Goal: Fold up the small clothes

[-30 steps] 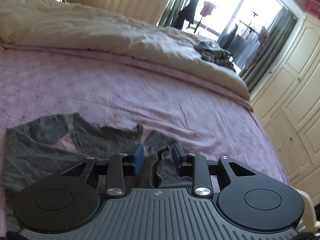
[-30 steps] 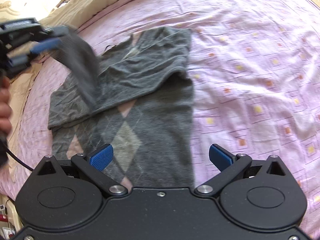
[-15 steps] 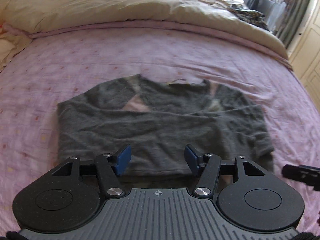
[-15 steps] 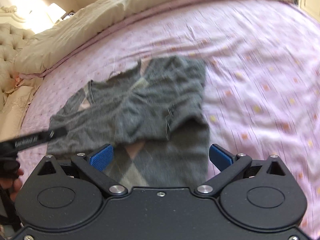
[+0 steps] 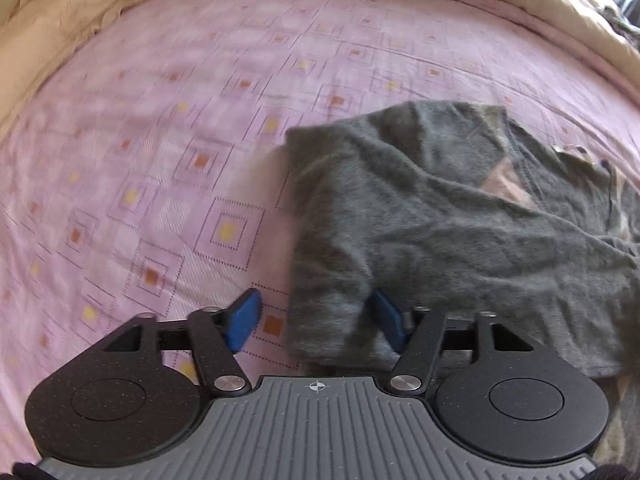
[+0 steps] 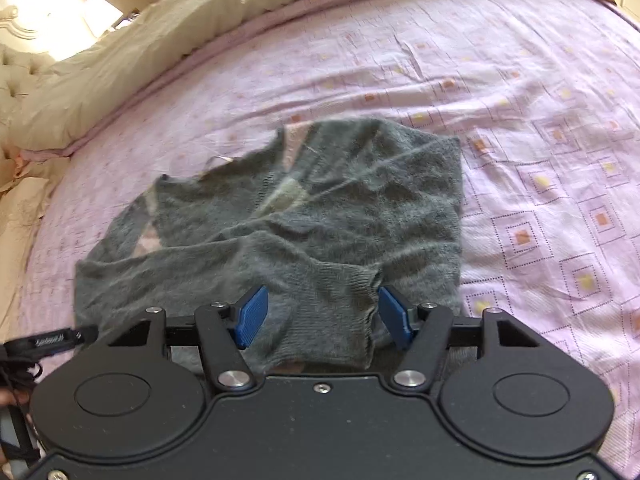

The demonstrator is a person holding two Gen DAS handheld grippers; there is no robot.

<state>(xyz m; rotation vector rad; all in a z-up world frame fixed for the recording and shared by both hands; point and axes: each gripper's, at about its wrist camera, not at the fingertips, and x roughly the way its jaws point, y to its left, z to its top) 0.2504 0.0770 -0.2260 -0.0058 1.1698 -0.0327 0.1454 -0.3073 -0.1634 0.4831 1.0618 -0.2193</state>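
My left tool [image 5: 316,322] and right tool [image 6: 322,316] both stand wide open, empty, over the grey sweater [image 6: 304,216] on the bed [image 6: 520,92]. Closing on one knit layer risks dragging the fold apart.

A pink bedsheet [image 5: 168,128] printed with small orange and yellow squares inside dotted outlines fills most of both views. A cream duvet [image 6: 168,40] lies bunched along its edge from nine to twelve o'clock in the right wrist view, with a tufted headboard [image 6: 16,68] at ten o'clock. In the left wrist view, cream bedding [image 5: 60,36] sits at ten o'clock.
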